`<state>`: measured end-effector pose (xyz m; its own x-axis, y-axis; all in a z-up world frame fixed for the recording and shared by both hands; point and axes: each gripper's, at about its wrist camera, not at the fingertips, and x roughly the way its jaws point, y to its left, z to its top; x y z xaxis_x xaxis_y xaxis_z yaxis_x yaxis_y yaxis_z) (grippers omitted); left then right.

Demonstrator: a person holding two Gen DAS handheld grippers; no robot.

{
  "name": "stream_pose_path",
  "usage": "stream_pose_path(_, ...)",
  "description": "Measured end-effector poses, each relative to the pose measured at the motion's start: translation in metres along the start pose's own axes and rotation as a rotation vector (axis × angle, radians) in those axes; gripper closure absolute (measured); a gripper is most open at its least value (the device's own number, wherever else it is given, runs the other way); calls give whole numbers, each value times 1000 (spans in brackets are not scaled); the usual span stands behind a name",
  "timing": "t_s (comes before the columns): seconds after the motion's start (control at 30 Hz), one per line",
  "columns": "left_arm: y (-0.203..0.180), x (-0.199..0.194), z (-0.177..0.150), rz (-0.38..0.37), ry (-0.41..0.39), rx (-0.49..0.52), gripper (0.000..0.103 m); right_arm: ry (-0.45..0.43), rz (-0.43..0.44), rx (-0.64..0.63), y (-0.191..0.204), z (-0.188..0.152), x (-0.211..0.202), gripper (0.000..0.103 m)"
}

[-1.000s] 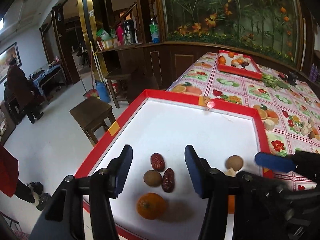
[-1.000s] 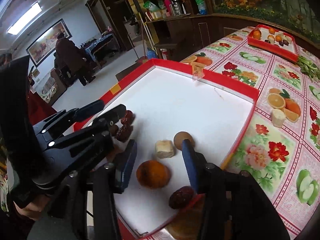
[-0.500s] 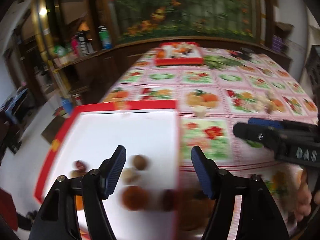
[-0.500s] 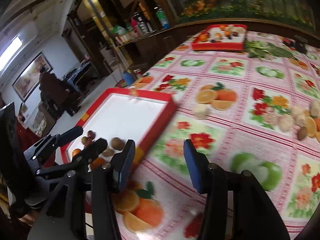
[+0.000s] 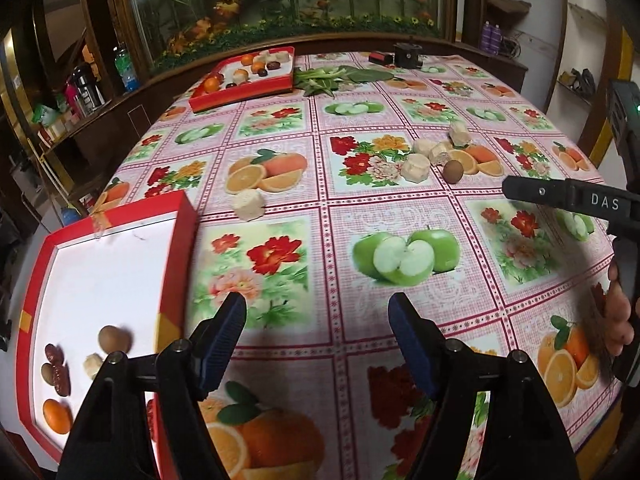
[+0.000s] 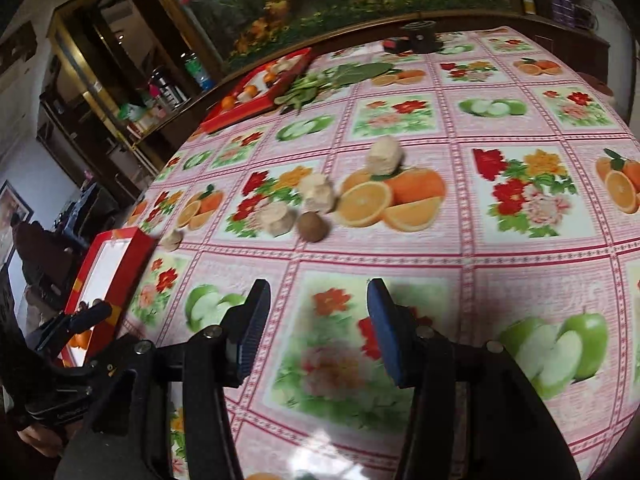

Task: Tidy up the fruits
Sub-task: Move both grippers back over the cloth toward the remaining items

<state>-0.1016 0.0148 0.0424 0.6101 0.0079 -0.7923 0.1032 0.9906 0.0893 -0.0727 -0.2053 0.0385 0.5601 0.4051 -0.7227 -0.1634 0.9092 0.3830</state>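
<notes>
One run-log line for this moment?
left gripper: open, empty, jaws just opening | right gripper: open, empty | both over tablecloth | loose fruit ahead | near tray at left

The near red tray (image 5: 188, 220) is cut off at the left wrist view's lower left; the far tray's (image 6: 256, 106) fruit is blurred in the right wrist view

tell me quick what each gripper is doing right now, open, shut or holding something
Left gripper: open, nothing between its jaws, which have just been opening.
Right gripper: open, empty, above the bare tablecloth.
</notes>
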Motion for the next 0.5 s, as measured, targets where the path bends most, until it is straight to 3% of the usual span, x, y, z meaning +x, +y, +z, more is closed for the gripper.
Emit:
stream_pose_path(0.23, 0, 10, 7, -9, 24, -10, 30, 18, 18, -36, 12, 15, 22, 51)
stream_pose_path(0.43, -7, 18, 26, -21, 20, 10, 30, 25, -62, -87, 31, 30, 48, 51)
stream_pose_path(0.5, -10, 21, 34, -22, 17, 9, 30, 33, -91, -95, 33, 35, 57, 55)
